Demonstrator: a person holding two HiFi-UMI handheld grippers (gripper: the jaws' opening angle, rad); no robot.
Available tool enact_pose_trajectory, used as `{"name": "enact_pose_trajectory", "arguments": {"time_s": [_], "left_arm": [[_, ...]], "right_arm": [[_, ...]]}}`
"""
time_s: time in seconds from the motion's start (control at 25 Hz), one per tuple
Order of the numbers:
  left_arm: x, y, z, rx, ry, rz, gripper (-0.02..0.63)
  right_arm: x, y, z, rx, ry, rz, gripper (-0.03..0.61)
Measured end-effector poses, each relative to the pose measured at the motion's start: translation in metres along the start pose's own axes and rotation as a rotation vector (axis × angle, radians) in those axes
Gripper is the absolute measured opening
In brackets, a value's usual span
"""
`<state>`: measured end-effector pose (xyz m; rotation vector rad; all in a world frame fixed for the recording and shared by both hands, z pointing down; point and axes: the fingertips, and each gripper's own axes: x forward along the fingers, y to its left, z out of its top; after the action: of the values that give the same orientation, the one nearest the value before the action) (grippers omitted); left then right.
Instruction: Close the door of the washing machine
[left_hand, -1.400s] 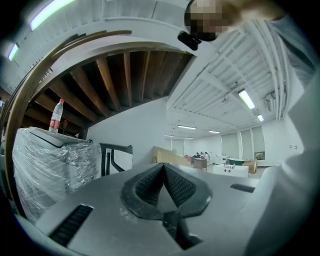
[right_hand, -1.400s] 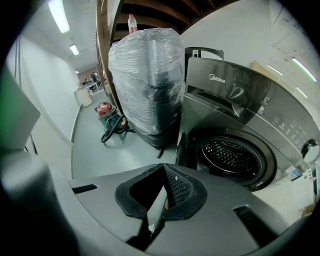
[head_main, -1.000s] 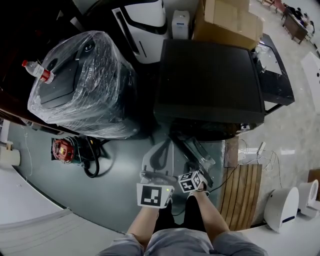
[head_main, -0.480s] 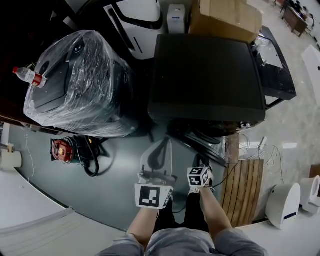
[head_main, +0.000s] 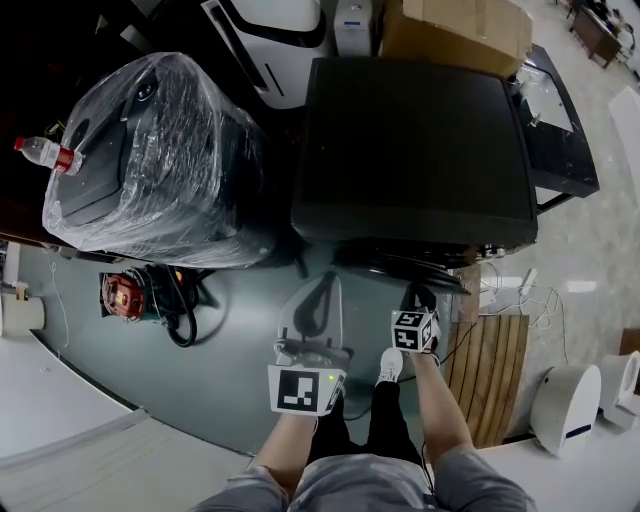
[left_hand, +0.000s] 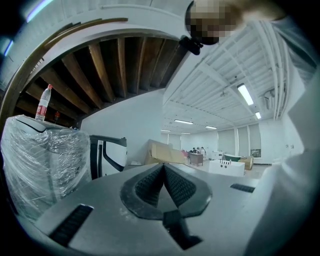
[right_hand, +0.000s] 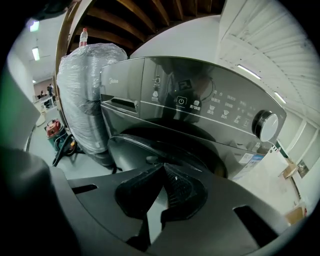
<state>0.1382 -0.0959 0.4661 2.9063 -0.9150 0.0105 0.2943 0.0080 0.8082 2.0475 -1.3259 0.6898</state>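
1. My left gripper (left_hand: 163, 169) has its jaws pressed together on nothing, aimed up toward the ceiling.
2. My right gripper (right_hand: 163, 169) is likewise closed and empty, near the door (right_hand: 150, 147).
3. The door lies close against the washing machine (right_hand: 200, 102) front; I can't tell if it's latched.

front of washer (head_main: 415, 130): floor (head_main: 225, 345) wide open
left side: wrapped machine (head_main: 150, 150) right beside it, tight gap
right side: pallet (head_main: 490, 375)
far left: hose (head_main: 185, 322) clutter
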Motion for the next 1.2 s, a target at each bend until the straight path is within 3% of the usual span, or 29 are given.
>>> {"name": "enact_pose_trajectory", "arguments": {"time_s": [0.24,0.72,1.04,1.2], "left_arm": [[0.003,0.005,-0.005,0.007,0.009,0.006,0.002],[0.004,-0.004,0.002,0.009,-0.004,-0.004,0.002],[-0.008,-0.015,0.019,0.019,0.024,-0.016,0.002],[-0.016,-0.015,0.034,0.048,0.007,-0.013,0.002]], "right_arm": [[0.026,-0.013,0.015,0.008,0.025,-0.007,0.0],[0.011,-0.019,0.022,0.009,-0.011,-0.011,0.0],[-0.084,-0.044,0.058,0.133,-0.183,-0.032,0.0],[-0.146,-0.065,0.097,0.173,-0.311,-0.043,0.0]]}}
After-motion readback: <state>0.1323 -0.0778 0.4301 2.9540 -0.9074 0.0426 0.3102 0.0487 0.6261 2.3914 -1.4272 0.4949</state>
